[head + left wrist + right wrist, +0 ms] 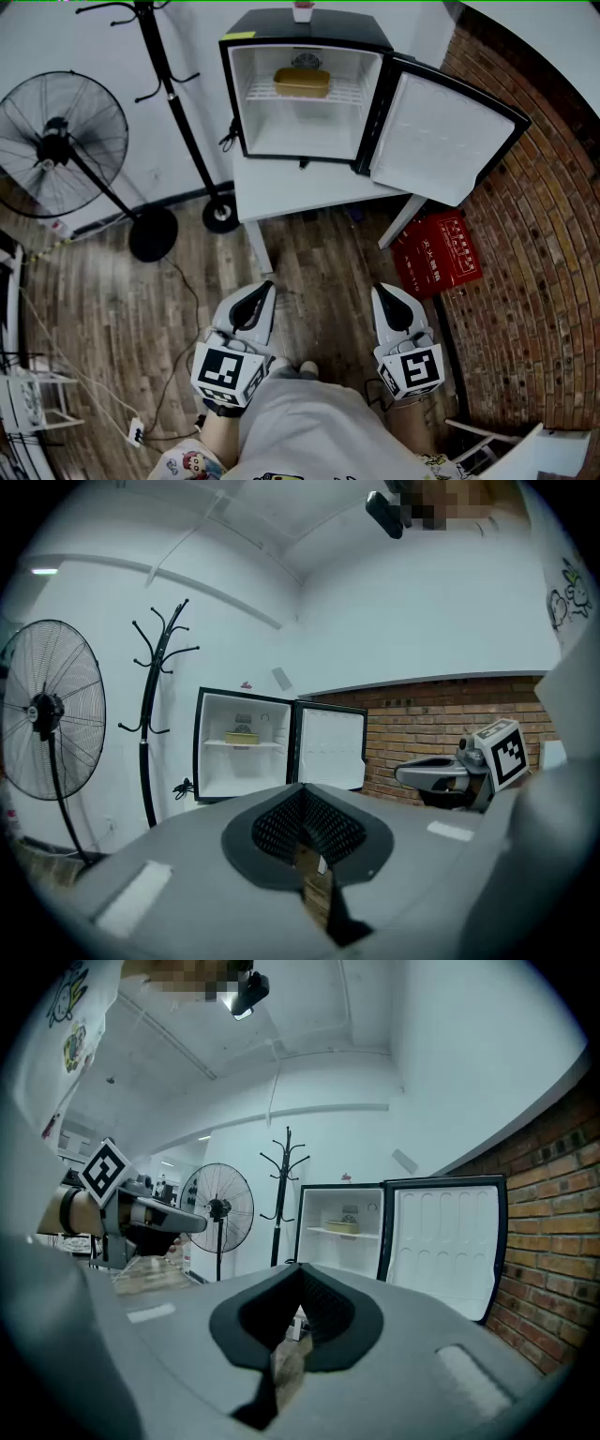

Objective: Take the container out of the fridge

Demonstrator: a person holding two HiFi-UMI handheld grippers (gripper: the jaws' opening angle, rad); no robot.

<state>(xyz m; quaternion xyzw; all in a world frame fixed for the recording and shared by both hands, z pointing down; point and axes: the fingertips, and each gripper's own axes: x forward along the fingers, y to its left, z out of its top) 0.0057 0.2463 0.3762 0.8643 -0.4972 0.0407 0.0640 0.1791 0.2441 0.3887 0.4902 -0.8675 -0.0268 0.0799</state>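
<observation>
A small black fridge (305, 89) stands on a white table (300, 192) with its door (441, 136) swung open to the right. On its wire shelf lies a yellow container (301, 82), also seen as the container (241, 738) in the left gripper view and the container (343, 1226) in the right gripper view. Both grippers are held low near the person's waist, far from the fridge. The left gripper (263, 292) is shut and holds nothing; the right gripper (383, 295) is likewise shut and holds nothing. Both point roughly level toward the fridge.
A standing fan (61, 141) and a black coat stand (164, 66) are left of the table. A red box (436, 251) lies on the wooden floor by the brick wall (534, 253) on the right. A white cable (84, 375) runs across the floor at left.
</observation>
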